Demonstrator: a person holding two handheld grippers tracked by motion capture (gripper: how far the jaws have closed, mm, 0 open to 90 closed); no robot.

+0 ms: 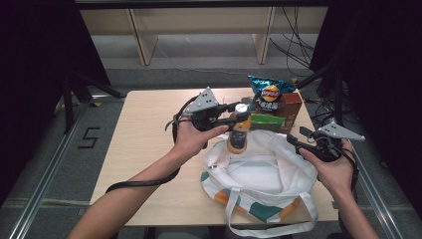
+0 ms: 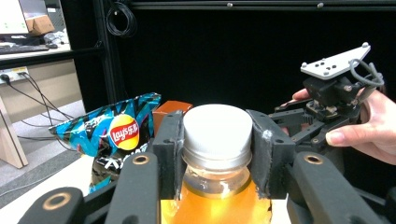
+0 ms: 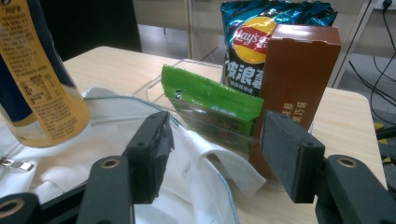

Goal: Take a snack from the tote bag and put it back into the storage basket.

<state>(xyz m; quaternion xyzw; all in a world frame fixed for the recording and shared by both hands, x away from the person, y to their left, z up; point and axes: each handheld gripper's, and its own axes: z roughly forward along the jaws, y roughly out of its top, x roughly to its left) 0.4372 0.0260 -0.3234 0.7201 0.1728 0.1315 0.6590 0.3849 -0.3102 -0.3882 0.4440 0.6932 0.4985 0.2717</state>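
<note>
Left claw [image 1: 238,113] clenched on the orange drink bottle [image 1: 239,134], both pads tight against the neck just under the white cap [image 2: 217,129]. Bottle upright, held over the far edge of the white tote bag [image 1: 259,174], its base at or just inside the bag's opening; can't tell whether the base touches fabric. Left gripper view shows the cap wedged between the two black pads [image 2: 171,154], orange liquid below.

Right claw [image 1: 298,138] released, jaws spread with nothing between the pads. It hangs at the bag's right rim, near the fabric but apart from it as far as the pictures show. Right gripper view looks through the gap between the pads [image 3: 293,156] onto white bag cloth and the snack pile beyond.

Bag lies slumped on the near half of the counter [image 1: 144,144], mouth open upward, straps trailing over the near edge, teal and orange patches on its near side.

Behind the bag, at its far right: a blue chips bag [image 1: 269,90] standing upright, a brown box [image 1: 289,107] just beside and in front of it, a green packet [image 1: 266,120] leaning against the box on the bag's side. In the right gripper view these sit in a clear plastic holder [image 3: 187,100], its rim just beyond the bag cloth.

Bottle stands left of the snack pile, near it, not touching.
</note>
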